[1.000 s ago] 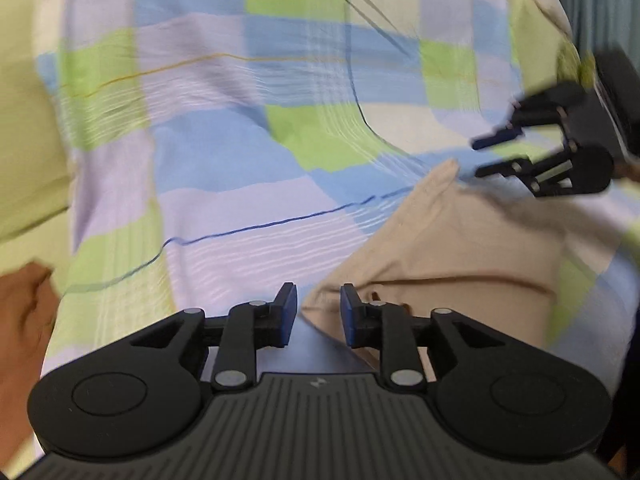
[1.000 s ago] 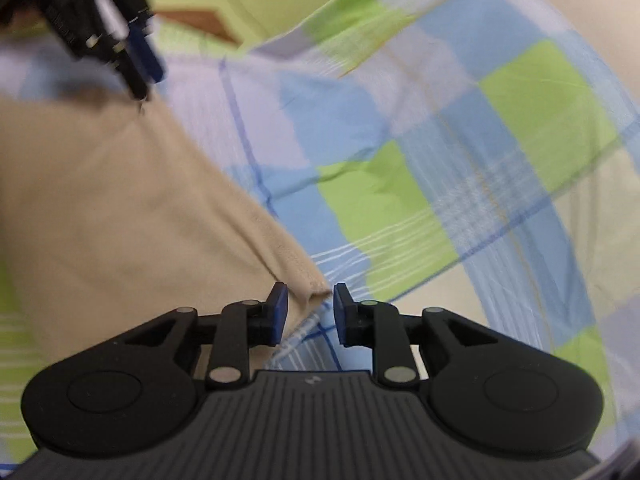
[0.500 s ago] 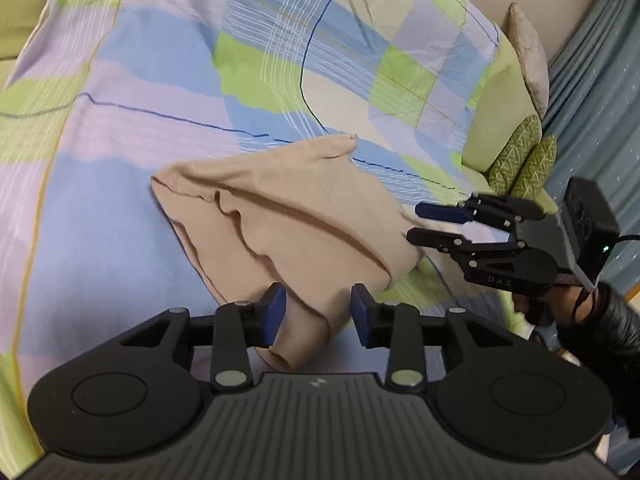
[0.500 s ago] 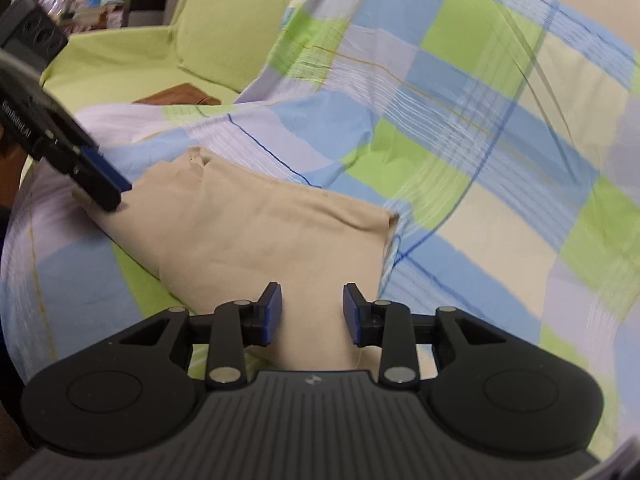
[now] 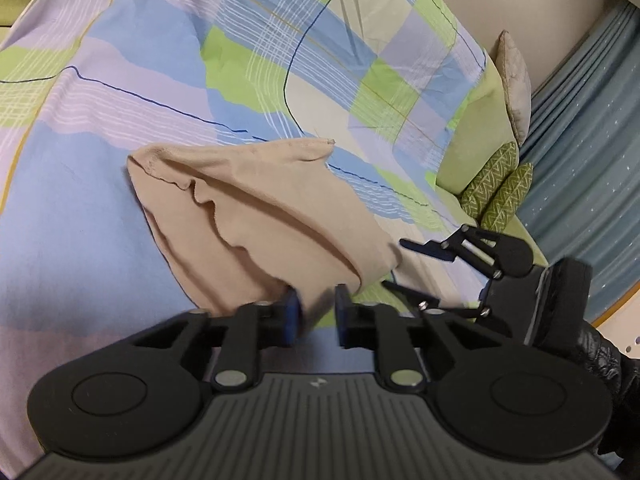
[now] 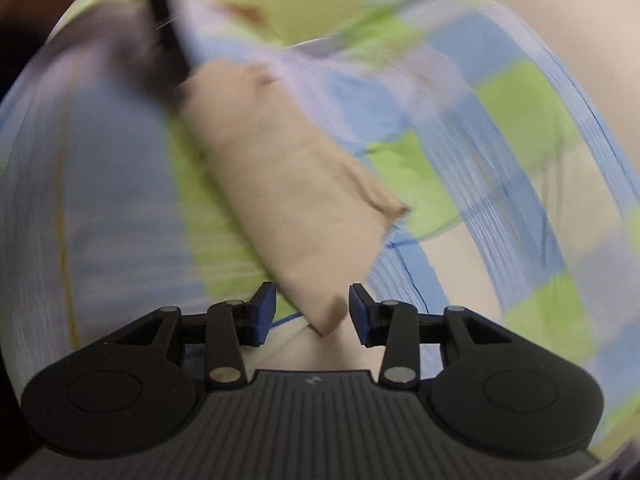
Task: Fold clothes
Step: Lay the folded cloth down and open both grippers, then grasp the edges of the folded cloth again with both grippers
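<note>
Left wrist view: a beige garment [image 5: 256, 216] is seen lying on a checked sheet [image 5: 120, 128], folded into a long band that runs from the upper left of centre down to the lower right. Its near end lies between the pads of the left gripper [image 5: 314, 314], whose jaws stand narrowly apart; no clamping of the cloth can be confirmed. The right gripper [image 5: 396, 264] is seen at right of frame, jaws wide, its fingertips just beside the garment's lower right corner.

Right wrist view: heavy blur is noted. The garment [image 6: 296, 200] is seen running from upper left to lower centre, its near corner lying between the wide-set pads of the right gripper [image 6: 312, 312], apparently untouched by either pad. A dark blurred shape at upper left may be the other gripper; this cannot be settled.

Both grippers are judged to sit at the same near end of the band, its long axis pointing away from them. Open sheet is seen on both long sides and beyond the far end, so room is judged ample for a fold forward. Cushions [image 5: 500, 188] lie at right of the left view, well apart from the cloth.
</note>
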Action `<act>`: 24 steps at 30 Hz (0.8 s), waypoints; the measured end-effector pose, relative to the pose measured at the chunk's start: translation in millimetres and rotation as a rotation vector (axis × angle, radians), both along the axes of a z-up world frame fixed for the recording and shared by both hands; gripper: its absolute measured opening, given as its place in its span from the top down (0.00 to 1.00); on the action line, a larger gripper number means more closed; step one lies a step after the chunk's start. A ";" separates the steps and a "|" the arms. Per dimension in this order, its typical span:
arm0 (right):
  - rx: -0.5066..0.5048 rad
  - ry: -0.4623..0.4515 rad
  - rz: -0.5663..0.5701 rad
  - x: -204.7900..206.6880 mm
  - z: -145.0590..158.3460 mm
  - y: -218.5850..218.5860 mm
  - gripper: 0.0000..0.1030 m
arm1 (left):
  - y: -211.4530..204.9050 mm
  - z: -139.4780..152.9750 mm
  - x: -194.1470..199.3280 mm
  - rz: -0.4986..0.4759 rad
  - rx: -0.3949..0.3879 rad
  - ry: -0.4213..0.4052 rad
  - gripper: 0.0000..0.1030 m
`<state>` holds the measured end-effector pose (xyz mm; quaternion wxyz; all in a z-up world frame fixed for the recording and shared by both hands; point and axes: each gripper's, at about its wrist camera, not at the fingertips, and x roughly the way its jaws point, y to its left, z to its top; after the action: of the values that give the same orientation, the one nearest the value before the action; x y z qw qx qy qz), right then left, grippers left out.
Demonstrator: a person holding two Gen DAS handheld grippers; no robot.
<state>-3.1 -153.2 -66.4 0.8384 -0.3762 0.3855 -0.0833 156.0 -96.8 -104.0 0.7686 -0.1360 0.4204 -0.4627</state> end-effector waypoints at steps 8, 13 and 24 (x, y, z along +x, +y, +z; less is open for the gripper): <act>-0.110 0.058 0.039 1.4 -6.0 6.9 0.99 | 55.2 5.5 -17.7 0.066 0.017 -0.005 1.00; -0.079 0.053 0.021 3.5 -11.9 5.9 0.98 | 66.0 6.1 -20.0 0.099 -0.038 0.012 1.00; -0.086 0.067 0.016 1.0 -10.5 8.3 0.96 | 30.4 -14.9 27.2 0.141 -0.083 0.099 0.55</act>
<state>-2.1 -145.0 -77.0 0.8088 -0.4176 0.4062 -0.0803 183.1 -66.5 -118.9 0.7712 -0.2198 0.4277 -0.4172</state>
